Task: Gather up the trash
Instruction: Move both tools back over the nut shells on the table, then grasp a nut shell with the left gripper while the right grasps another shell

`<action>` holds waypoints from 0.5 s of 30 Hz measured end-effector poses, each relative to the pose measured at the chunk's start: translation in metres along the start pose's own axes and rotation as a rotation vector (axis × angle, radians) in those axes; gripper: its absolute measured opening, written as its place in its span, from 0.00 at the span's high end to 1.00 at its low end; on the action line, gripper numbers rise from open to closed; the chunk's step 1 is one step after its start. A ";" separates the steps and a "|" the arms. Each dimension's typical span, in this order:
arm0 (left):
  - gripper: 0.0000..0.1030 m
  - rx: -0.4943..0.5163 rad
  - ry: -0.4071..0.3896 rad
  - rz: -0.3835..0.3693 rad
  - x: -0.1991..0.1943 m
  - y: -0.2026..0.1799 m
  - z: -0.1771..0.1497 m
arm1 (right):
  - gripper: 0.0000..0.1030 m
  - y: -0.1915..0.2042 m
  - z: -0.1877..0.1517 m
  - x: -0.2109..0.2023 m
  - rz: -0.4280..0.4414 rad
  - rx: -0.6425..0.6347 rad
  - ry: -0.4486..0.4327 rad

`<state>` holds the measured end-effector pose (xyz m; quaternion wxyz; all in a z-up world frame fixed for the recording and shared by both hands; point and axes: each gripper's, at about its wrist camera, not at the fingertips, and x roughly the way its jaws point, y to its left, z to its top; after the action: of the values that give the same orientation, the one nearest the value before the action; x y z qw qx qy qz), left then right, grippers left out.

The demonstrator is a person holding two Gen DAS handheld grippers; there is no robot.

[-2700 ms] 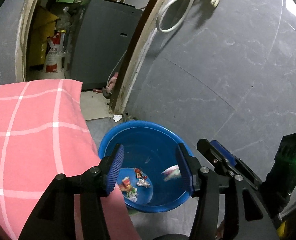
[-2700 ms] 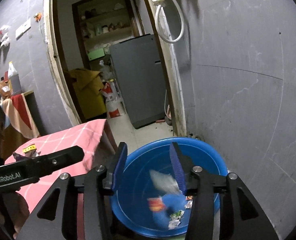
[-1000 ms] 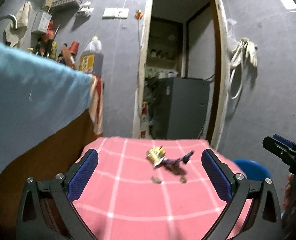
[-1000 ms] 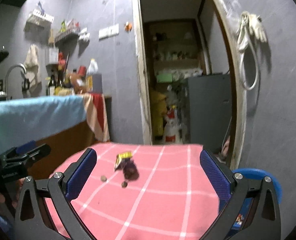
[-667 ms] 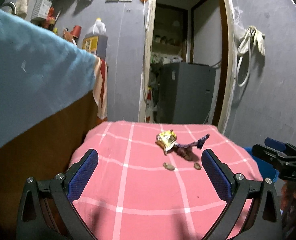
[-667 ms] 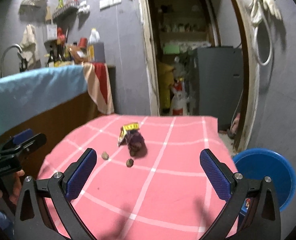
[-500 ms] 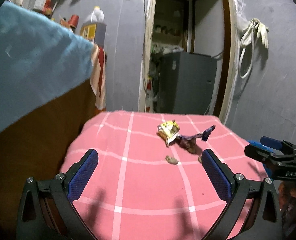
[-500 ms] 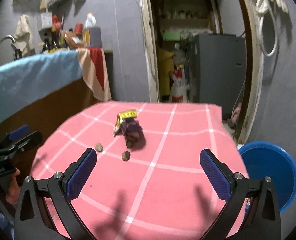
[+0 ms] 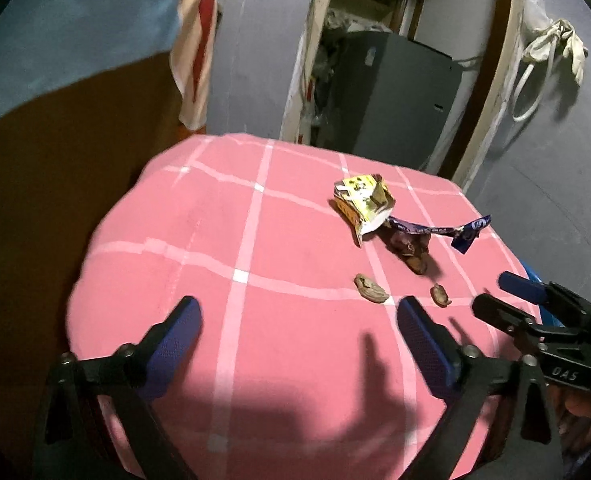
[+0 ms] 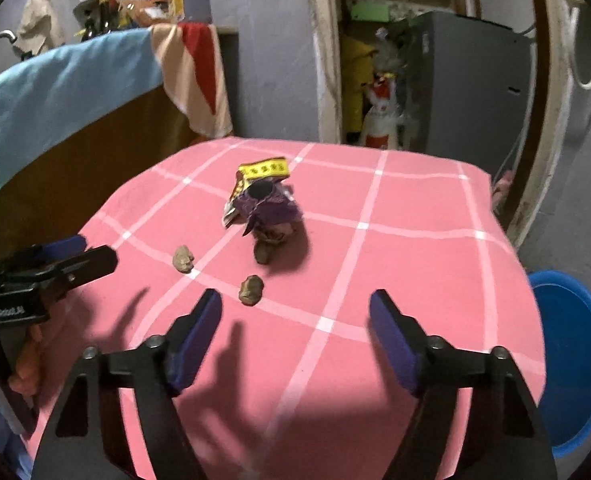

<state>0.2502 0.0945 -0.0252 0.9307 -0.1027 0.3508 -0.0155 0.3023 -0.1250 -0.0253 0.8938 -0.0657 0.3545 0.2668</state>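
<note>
**Both grippers held wide above the desk**

The left gripper (image 9: 297, 336) and the right gripper (image 10: 295, 334) are held over the pink checked desk (image 10: 407, 240), jaws spread wide and empty. Ahead of the right jaws, 2 brown scraps are seen: one (image 10: 251, 290) just beyond the left pad, another (image 10: 184, 259) further left. Beyond them a yellow wrapper (image 9: 363, 204) and a purple wrapper (image 10: 269, 210) lie touching. A blue basin (image 10: 575, 360) is set to the right, below the desk edge.
</note>
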 end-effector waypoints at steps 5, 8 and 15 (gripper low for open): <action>0.35 0.028 0.058 -0.036 0.011 -0.007 0.004 | 0.51 0.002 0.004 0.018 0.046 -0.014 0.061; 0.45 0.045 0.081 -0.060 0.016 -0.012 0.005 | 0.58 0.006 0.005 0.025 0.074 -0.026 0.090; 0.58 0.095 0.123 -0.092 0.032 -0.024 0.009 | 0.66 0.009 0.009 0.033 0.079 -0.032 0.102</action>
<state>0.2810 0.0693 -0.0348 0.9095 -0.0736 0.4011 -0.0813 0.3232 -0.1007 -0.0395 0.8623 -0.0793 0.3975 0.3037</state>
